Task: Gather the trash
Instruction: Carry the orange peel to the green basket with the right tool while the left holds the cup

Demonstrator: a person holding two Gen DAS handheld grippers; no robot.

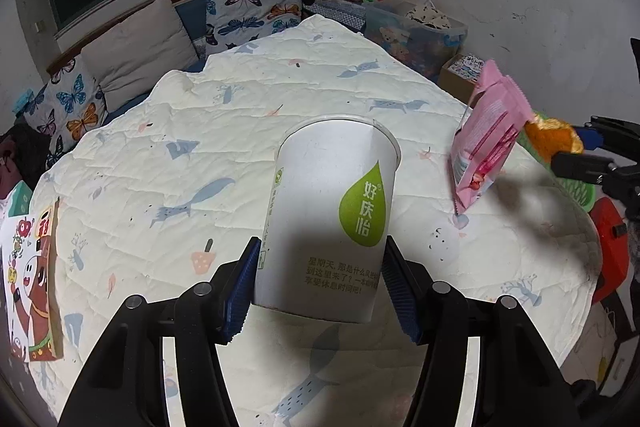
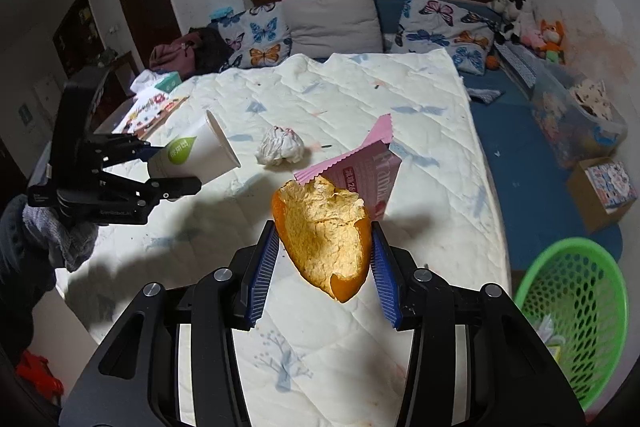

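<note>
The left hand-held gripper (image 1: 320, 279) was clamped on a white paper cup (image 1: 332, 215) above the bed (image 1: 200, 131). The right hand-held gripper (image 2: 324, 259) pinched an orange peel (image 2: 326, 235) and a pink wrapper (image 2: 372, 171). A crumpled tissue (image 2: 280, 145) lay on the quilt; a green basket (image 2: 576, 311) stood beside the bed.

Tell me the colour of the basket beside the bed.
Bright green basket, clearest in the right wrist view.

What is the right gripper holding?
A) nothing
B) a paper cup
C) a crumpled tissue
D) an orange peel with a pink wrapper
D: the right gripper pinches the orange peel with the pink wrapper behind it; the paper cup is in the left gripper.
</note>
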